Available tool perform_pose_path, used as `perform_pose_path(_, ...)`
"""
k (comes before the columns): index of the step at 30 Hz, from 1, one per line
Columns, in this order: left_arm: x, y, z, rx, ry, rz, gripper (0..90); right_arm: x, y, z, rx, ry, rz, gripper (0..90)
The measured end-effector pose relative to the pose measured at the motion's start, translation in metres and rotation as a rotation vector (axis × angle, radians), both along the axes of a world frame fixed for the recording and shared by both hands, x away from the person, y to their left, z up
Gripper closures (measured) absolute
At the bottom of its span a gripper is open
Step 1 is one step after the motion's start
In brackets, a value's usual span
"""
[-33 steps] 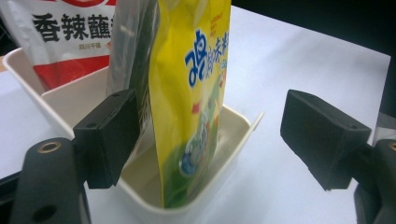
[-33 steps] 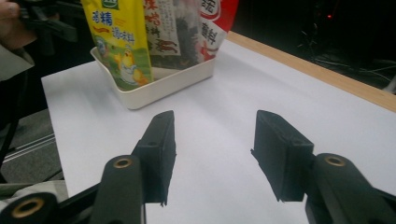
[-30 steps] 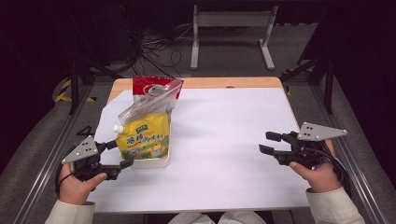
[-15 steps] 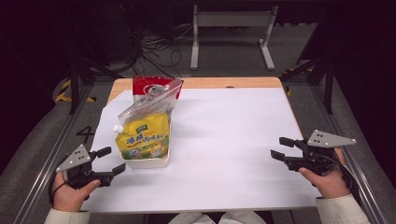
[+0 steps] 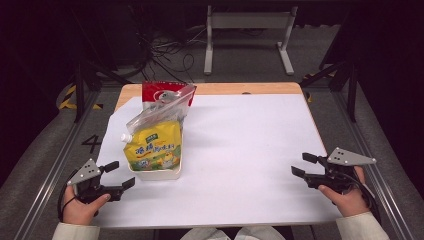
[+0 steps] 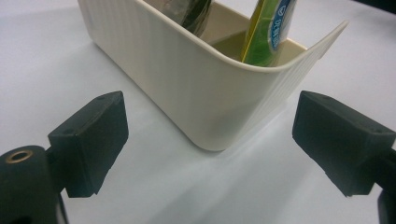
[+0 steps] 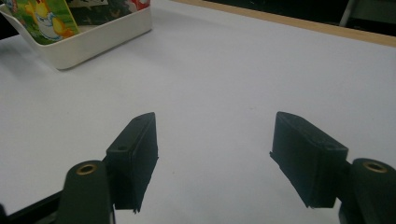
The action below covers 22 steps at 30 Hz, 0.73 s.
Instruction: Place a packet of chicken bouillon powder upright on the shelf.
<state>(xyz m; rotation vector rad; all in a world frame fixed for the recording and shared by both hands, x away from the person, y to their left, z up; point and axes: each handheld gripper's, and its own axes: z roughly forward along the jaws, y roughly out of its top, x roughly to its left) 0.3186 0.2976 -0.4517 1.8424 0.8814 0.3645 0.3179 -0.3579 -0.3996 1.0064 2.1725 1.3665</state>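
A cream bin point(image 5: 159, 172) stands left of centre in the high view, already packed with a yellow pouch point(image 5: 152, 148) and other bags. The left gripper point(image 5: 119, 175) and right gripper point(image 5: 302, 164) sit low at the bottom corners, their jaws spread after just opening, nothing between them; packing looks finished

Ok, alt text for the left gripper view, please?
A cream ribbed plastic bin sits on the white table cover, its rounded corner just beyond the open, empty left gripper. A green-and-yellow pouch stands inside it.
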Motion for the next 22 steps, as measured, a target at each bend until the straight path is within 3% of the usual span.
perform_pose_path(2, 0.001, 0.001, -0.003, 0.01, -0.009, 0.002, 11.0, 0.001, -0.001, -0.004, 0.007, 0.004, -0.005, 30.9)
perform_pose_path(10, 0.005, -0.003, -0.011, 0.044, 0.02, -0.003, 10.7, 0.005, -0.002, -0.024, -0.012, 0.026, -0.017, 30.0)
perform_pose_path(14, 0.006, -0.004, -0.013, 0.046, 0.039, 0.007, 10.7, 0.006, -0.003, -0.029, -0.012, 0.035, -0.026, 27.2)
perform_pose_path(22, 0.006, -0.006, -0.012, 0.056, 0.039, 0.008, 10.2, 0.007, -0.003, -0.03, -0.007, 0.036, -0.035, 25.3)
